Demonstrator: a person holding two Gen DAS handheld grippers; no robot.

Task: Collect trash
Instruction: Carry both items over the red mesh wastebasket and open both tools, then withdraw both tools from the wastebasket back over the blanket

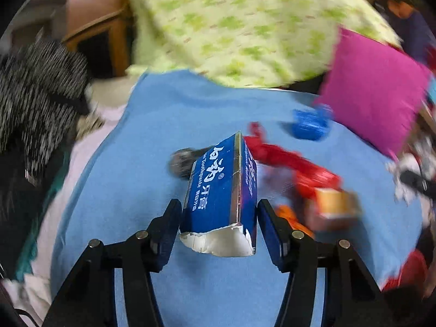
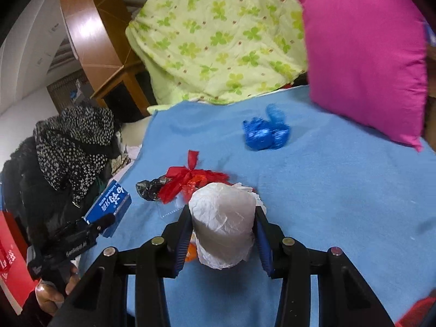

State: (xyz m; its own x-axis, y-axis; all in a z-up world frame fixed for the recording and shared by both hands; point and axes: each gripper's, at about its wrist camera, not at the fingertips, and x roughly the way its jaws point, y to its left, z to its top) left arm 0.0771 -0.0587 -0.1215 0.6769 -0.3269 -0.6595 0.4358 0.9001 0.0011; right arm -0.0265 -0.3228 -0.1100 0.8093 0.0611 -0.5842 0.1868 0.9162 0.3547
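Note:
My left gripper (image 1: 219, 204) is shut on a torn blue toothpaste box (image 1: 218, 179), held above the blue bed sheet (image 1: 136, 150). The right wrist view shows that same box (image 2: 109, 204) at the left, in the left gripper (image 2: 102, 222) held by a hand (image 2: 51, 297). My right gripper (image 2: 223, 212) is shut on a white crumpled paper roll (image 2: 223, 226). On the sheet lie a red plastic bag (image 2: 190, 179), a black plastic bag (image 2: 151, 188) and a blue plastic bag (image 2: 265, 132). An orange scrap (image 2: 190, 253) peeks from under the roll.
A pink pillow (image 2: 365, 60) and a green-patterned quilt (image 2: 218, 35) sit at the head of the bed. Black-and-white dotted clothing (image 2: 73, 141) is piled at the left edge beside wooden furniture (image 2: 90, 27). A blurred orange box (image 1: 335, 207) shows to the right in the left wrist view.

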